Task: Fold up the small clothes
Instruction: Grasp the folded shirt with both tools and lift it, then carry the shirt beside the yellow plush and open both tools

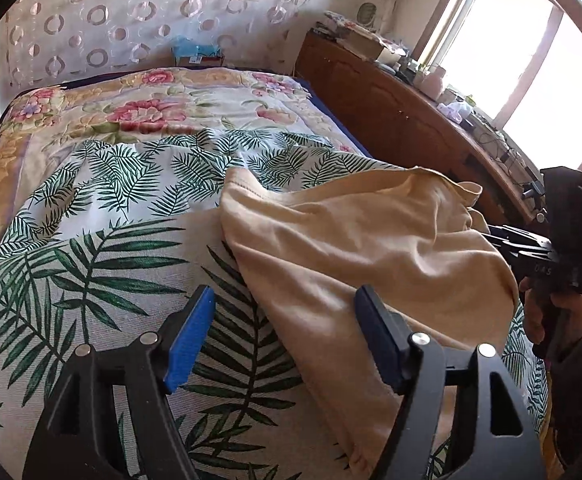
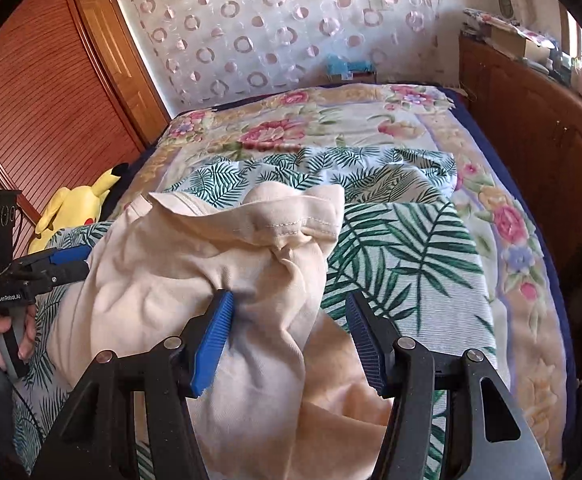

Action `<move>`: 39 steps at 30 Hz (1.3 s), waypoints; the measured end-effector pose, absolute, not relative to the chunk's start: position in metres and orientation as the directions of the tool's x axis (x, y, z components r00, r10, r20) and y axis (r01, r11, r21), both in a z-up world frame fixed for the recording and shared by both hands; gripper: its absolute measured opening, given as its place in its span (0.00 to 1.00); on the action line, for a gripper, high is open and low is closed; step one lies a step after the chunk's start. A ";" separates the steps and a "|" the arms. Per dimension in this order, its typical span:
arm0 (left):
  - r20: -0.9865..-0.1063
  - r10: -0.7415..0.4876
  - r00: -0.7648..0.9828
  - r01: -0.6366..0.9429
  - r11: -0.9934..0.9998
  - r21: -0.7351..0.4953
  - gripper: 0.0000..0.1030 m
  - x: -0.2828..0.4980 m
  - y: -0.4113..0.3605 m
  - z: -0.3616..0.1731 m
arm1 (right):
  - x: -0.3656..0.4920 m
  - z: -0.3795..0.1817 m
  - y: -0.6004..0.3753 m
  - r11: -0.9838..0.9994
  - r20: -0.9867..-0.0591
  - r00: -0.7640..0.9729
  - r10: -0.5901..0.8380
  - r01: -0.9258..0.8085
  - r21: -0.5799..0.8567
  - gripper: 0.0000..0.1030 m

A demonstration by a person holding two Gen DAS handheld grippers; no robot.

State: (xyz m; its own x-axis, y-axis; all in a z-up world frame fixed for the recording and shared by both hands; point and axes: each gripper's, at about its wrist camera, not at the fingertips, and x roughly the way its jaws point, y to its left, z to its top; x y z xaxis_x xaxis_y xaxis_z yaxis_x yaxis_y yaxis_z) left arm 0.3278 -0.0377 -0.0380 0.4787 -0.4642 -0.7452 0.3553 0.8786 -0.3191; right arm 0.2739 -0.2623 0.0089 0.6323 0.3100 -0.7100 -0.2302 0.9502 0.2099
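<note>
I have the bed (image 1: pixel 103 280) as my folding surface, leaf-print cover under the cream garment (image 1: pixel 371 248) lying bunched across it — released. My left tongs (image 1: pixel 283 340) gape at its edge; my right tongs (image 2: pixel 291 336) straddle a fold, not pinching.

1. One cream garment (image 2: pixel 195 264), lying on the bed (image 2: pixel 531 320).
2. Two grippers over the bed: left gripper (image 1: pixel 285 340), right gripper (image 2: pixel 291 336).
3. Two leaf-print cloths (image 2: pixel 403 248) on the bed, under the garment.
4. One yellow plush toy (image 2: pixel 75 208), at the bed's left edge.
5. One wooden cabinet (image 1: pixel 403 112), right of the bed.
</note>
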 end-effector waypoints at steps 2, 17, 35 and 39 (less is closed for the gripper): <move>-0.740 -0.463 0.487 0.357 0.879 -0.315 0.71 0.328 -0.039 -0.039 | 0.282 0.006 -0.261 0.954 -0.727 0.618 0.299 -0.223 0.203 0.62; -0.738 -0.511 0.440 0.421 0.844 -0.333 0.21 0.316 -0.057 -0.039 | 0.292 0.003 -0.266 0.888 -0.705 0.547 0.452 -0.348 0.299 0.19; -0.522 -0.502 0.689 0.378 0.864 -0.332 0.08 0.222 0.029 0.061 | 0.237 0.098 -0.195 0.840 -0.508 0.710 0.488 -0.539 0.054 0.13; -0.506 -0.392 0.768 0.272 0.916 -0.297 0.08 0.190 0.087 0.070 | 0.253 0.114 -0.136 0.779 -0.504 0.668 0.548 -0.626 0.018 0.13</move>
State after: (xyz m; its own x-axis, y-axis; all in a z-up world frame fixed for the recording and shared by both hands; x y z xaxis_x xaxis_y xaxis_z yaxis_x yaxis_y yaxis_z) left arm 0.1899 0.0868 0.0698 0.7684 -0.3920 -0.5058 0.2718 0.9155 -0.2966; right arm 0.2530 -0.1360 0.1136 0.6675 0.5479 -0.5041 -0.6264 0.7793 0.0177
